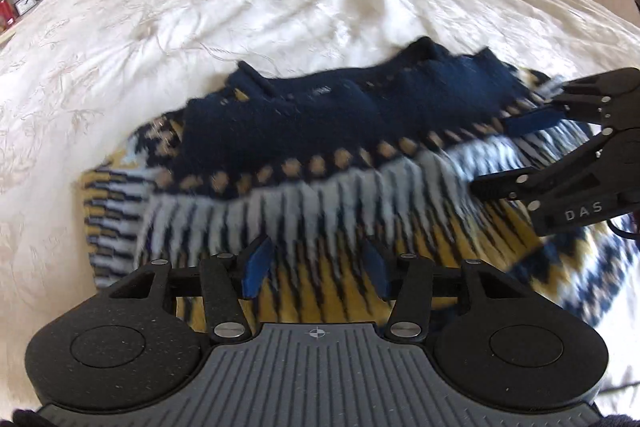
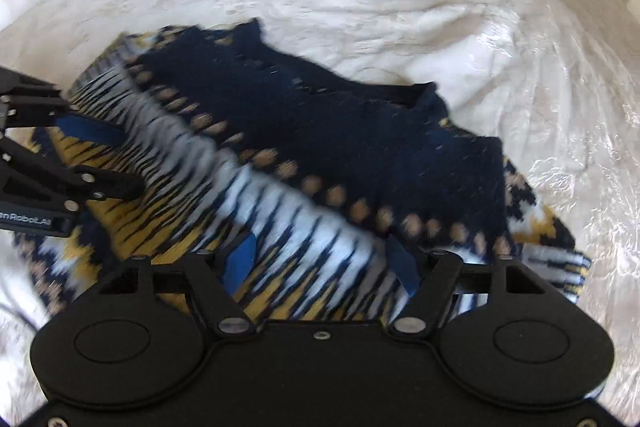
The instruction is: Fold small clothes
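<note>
the left gripper hovers low over the patterned sweater, its blue-padded fingers spread apart with nothing between them, above the yellow-and-navy zigzag band. the sweater lies near the middle of the white bedspread, a thick soft knit already doubled over: its navy part sits on top, edged by a row of tan diamonds, with pale blue and white spikes below it. further right, the right gripper is likewise parted and empty over the same band (motion blur hides whether either pad touches the wool). judging by this, one fold is laid and the garment is between folds. the next move likely calls for both grippers to pinch an edge and carry it across evenly, since bulky knit slumps and bunches. the bedspread is rumpled and embroidered, glossy toward the right.
</note>
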